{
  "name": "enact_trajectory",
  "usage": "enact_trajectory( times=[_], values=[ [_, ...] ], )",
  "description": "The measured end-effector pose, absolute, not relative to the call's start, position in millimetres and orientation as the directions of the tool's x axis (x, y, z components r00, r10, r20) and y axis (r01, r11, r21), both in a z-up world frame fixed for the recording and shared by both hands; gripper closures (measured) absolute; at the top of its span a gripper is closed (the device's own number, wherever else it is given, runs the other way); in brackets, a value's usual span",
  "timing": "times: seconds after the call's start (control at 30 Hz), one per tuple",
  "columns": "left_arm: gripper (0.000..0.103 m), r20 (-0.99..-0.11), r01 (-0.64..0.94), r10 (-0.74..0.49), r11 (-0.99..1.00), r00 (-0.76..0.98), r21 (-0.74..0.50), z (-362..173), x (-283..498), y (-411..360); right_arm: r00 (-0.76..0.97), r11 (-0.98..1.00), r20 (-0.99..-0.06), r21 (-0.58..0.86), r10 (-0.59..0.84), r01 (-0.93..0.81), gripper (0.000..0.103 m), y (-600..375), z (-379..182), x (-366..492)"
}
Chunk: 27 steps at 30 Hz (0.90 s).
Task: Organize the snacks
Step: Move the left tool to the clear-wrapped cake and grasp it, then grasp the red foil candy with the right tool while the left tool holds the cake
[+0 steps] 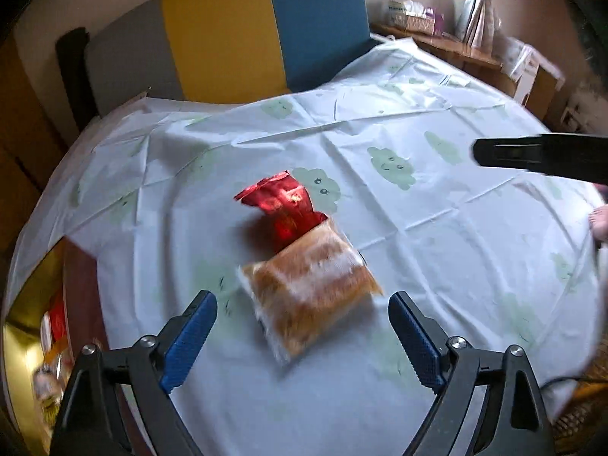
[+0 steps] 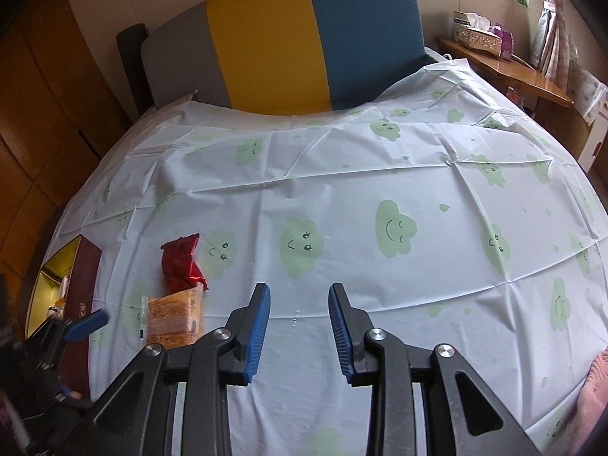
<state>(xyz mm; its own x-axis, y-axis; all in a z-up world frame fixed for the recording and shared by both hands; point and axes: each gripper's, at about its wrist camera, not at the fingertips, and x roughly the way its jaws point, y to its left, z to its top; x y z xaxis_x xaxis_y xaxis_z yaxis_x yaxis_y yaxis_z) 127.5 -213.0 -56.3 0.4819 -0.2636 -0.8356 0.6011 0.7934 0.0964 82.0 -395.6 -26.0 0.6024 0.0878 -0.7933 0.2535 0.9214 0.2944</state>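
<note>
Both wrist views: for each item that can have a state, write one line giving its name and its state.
Left gripper: open, empty, fingers either side of the orange snack pack.
Right gripper: open, empty, over bare cloth.
Orange snack pack: sealed, lying flat on the cloth.
Red snack pack: sealed, crumpled, touching the orange one.
Gold box: open, holding snacks.
Tablecloth: spread, creased.

Red foil snack packet [image 1: 285, 205] [image 2: 182, 266]: crinkled, sealed, lying flat on the cloud-print tablecloth [image 1: 418, 250] [image 2: 342, 197], just beyond the clear packet. Clear snack packet [image 1: 311, 285] [image 2: 173, 317]: transparent wrap showing orange-brown contents (blurred in the left wrist view), lying flat, its far edge touching the red packet's near end.
</note>
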Motion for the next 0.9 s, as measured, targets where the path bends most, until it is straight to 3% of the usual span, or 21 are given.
enact_trajectory(
  times=[0.1, 0.23, 0.27, 0.3, 0.37, 0.83, 0.9],
  values=[
    [0.009, -0.854, 0.593, -0.227, 0.797, 0.467, 0.112, -71.1, 144.4, -224.3, 0.605, 0.921, -0.79, 0.303, 0.099, 0.244, 0.071, -394.6, -24.8, 82.4],
    [0.009, -0.851, 0.586, -0.282, 0.809, 0.444, 0.038, -78.7, 159.2, -230.3, 0.604, 0.929, -0.79, 0.292, 0.099, 0.229, 0.071, -390.1, -23.7, 83.8],
    [0.017, -0.851, 0.583, -0.297, 0.812, 0.434, 0.014, -81.0, 161.7, -229.3, 0.604, 0.93, -0.791, 0.289, 0.098, 0.227, 0.071, -389.5, -23.7, 84.0],
    [0.032, -0.853, 0.582, -0.325, 0.812, 0.409, -0.03, -82.9, 163.5, -227.6, 0.604, 0.933, -0.791, 0.284, 0.097, 0.222, 0.071, -388.3, -23.8, 83.6],
    [0.043, -0.85, 0.585, -0.367, 0.806, 0.378, -0.088, -83.6, 161.1, -222.1, 0.603, 0.936, -0.793, 0.274, 0.09, 0.22, 0.071, -387.0, -24.0, 83.3],
    [0.042, -0.845, 0.534, -0.37, 0.837, 0.387, -0.122, -79.3, 102.5, -150.4, 0.571, 0.955, -0.819, 0.206, 0.049, 0.212, 0.071, -378.5, -31.8, 84.7],
    [0.031, -0.845, 0.539, -0.371, 0.834, 0.385, -0.121, -82.6, 94.4, -144.3, 0.564, 0.958, -0.825, 0.195, 0.045, 0.209, 0.071, -376.2, -33.5, 85.4]
  ],
)
